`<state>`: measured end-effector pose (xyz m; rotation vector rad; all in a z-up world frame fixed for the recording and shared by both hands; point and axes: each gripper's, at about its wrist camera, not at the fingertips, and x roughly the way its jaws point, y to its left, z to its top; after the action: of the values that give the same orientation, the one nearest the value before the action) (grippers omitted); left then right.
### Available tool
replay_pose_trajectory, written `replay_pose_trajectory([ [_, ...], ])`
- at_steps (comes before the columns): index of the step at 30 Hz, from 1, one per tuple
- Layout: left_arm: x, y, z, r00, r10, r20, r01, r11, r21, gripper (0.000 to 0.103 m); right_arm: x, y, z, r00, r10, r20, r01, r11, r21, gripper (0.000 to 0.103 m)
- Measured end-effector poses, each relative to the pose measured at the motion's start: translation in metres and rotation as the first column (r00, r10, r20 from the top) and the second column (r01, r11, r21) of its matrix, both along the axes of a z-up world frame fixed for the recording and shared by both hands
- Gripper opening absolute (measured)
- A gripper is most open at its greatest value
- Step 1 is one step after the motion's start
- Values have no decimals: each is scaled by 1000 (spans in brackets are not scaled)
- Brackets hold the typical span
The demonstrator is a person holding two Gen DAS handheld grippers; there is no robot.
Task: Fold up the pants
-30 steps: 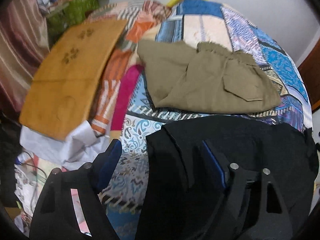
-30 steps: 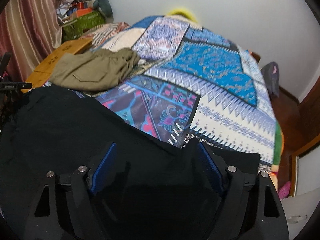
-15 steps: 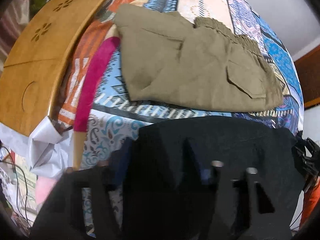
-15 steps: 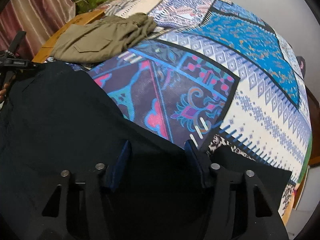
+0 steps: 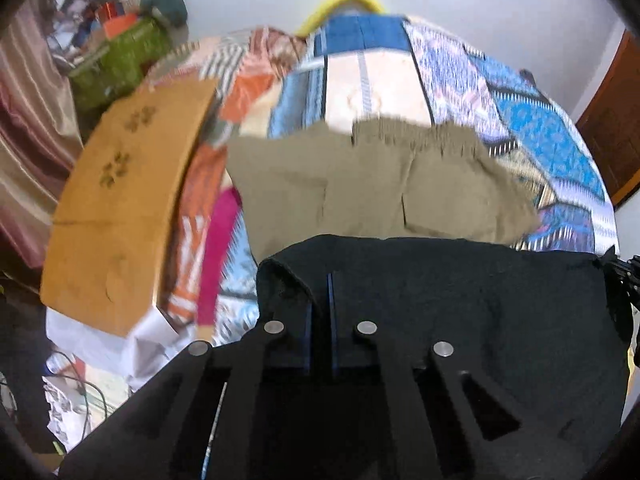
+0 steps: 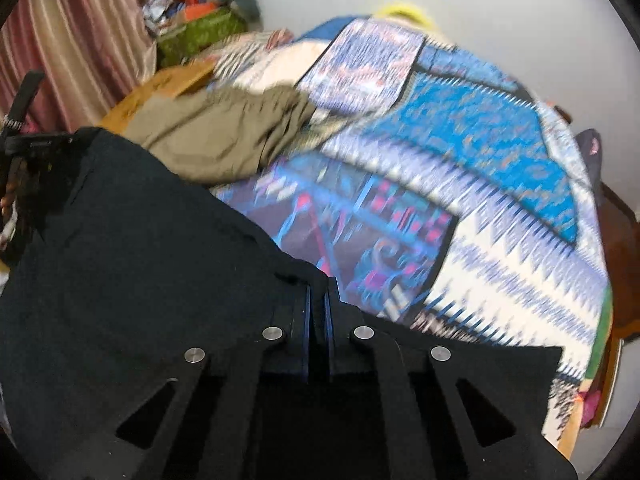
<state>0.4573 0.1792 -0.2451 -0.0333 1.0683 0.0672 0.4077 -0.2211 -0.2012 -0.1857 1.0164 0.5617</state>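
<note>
matte black left hand-held gripper [image 5: 320, 296], blue-edged finger pads, round silver pivot pins, triangular cut-outs, matching right hand-held gripper [image 6: 318, 300]

Both wrist views are evenly lit by soft, diffuse light, with no glare and only faint shadows. Motion blur smears the patterned bedspread [image 6: 480, 184] and the khaki garment [image 5: 380, 184]. Fisheye bending curves the edges, the corners black; the light source perhaps sits overhead

Two grippers: left gripper [image 5: 319, 280], right gripper [image 6: 318, 285]. Two garments: one black pants [image 5: 460, 300], one folded khaki pants [image 5: 360, 188]. One patchwork bedspread [image 6: 480, 152]. One wooden board [image 5: 120, 200]. One green box [image 5: 116, 60]. One striped curtain [image 6: 80, 32].
</note>
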Motion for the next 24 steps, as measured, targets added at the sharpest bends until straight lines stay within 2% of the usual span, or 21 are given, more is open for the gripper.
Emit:
replay_pose_trajectory([
  [7, -19, -9, 39, 993, -33, 111, 32, 999, 4, 6, -15, -5, 45, 994, -16, 110, 12, 999, 35, 5],
  [16, -106, -19, 87, 972, -84, 219, 80, 996, 25, 6, -84, -12, 89, 987, -1, 159, -10, 997, 71, 5],
  [24, -189, -9, 101, 961, -87, 262, 79, 996, 39, 6, -153, -20, 105, 986, -4, 166, -11, 996, 87, 5],
])
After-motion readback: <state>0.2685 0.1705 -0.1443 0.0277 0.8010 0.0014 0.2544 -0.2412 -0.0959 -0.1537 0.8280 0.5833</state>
